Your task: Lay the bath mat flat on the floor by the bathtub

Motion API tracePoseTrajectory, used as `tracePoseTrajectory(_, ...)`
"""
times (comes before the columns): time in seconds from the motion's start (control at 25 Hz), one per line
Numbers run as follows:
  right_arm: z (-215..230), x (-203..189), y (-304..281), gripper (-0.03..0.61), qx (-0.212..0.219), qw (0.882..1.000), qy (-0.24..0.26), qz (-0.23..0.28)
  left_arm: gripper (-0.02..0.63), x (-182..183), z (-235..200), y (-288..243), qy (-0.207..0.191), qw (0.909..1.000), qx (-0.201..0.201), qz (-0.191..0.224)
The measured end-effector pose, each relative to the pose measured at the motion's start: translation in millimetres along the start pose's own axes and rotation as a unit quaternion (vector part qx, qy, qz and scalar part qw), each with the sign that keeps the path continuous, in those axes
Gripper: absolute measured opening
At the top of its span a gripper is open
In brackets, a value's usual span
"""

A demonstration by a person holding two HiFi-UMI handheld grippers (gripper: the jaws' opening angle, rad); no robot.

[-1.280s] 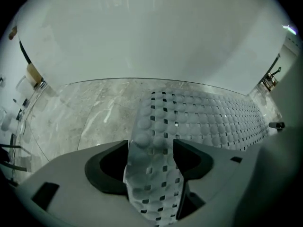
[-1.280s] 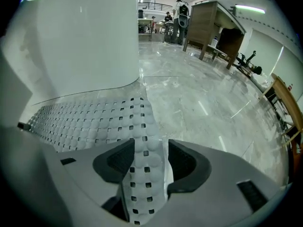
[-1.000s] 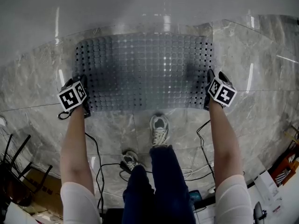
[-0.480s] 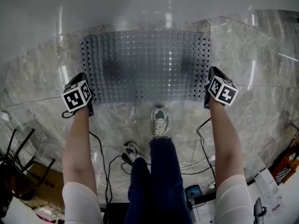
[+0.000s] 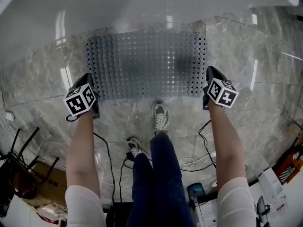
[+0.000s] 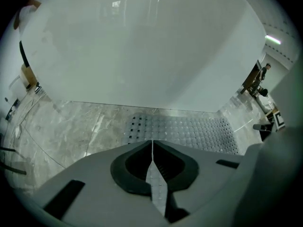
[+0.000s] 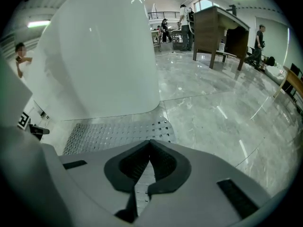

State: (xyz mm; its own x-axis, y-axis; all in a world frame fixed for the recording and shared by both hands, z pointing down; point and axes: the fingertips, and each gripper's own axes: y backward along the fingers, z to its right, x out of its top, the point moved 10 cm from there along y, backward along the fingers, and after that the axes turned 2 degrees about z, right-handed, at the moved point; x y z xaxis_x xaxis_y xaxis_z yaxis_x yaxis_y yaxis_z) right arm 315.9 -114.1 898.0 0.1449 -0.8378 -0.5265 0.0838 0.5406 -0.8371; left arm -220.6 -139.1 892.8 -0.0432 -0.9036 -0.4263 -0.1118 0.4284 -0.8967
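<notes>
Bath mat (image 5: 147, 65), grey, perforated: lying flat on marble floor (image 5: 265, 79), far edge along the white bathtub (image 5: 142, 4). Left hand-held gripper (image 6: 152, 143): jaws just closed, pressed together, nothing between them, by the mat's near left corner. Right hand-held gripper (image 7: 150, 143): jaws likewise just closed, pressed together, empty, by the near right corner

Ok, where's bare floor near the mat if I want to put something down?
Bare marble floor lies left of the bath mat, up to the bathtub, with a wider stretch to the mat's right. A narrow strip runs between mat and shoe. Crowded behind: cables, a box, papers.
</notes>
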Motion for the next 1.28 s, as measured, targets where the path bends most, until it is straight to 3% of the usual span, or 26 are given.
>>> tracePoseTrajectory(0.2, -13.3, 12.3, 25.5, 0.029, 0.014, 1.000, -0.010, 0.007, 0.038, 13.1, 13.6, 27.4, 0.001, 0.9997, -0.022, 0.008)
tracePoseTrajectory(0.48, -26.8, 30.8, 72.1, 0.029, 0.015, 0.999, -0.019, 0.022, 0.037, 28.6, 41.1, 79.0, -0.031, 0.9980, -0.032, 0.044)
tracePoseTrajectory(0.8, -46.5, 54.1, 131.2, 0.029, 0.040, 0.997, -0.029, 0.052, 0.037, 47.0, 71.9, 139.9, -0.052, 0.9914, -0.086, 0.083)
tracePoseTrajectory(1.28, -91.0, 102.0, 247.2, 0.029, 0.090, 0.986, -0.027, 0.134, 0.037, 88.3, 96.3, 268.6, -0.044, 0.9688, -0.172, 0.172)
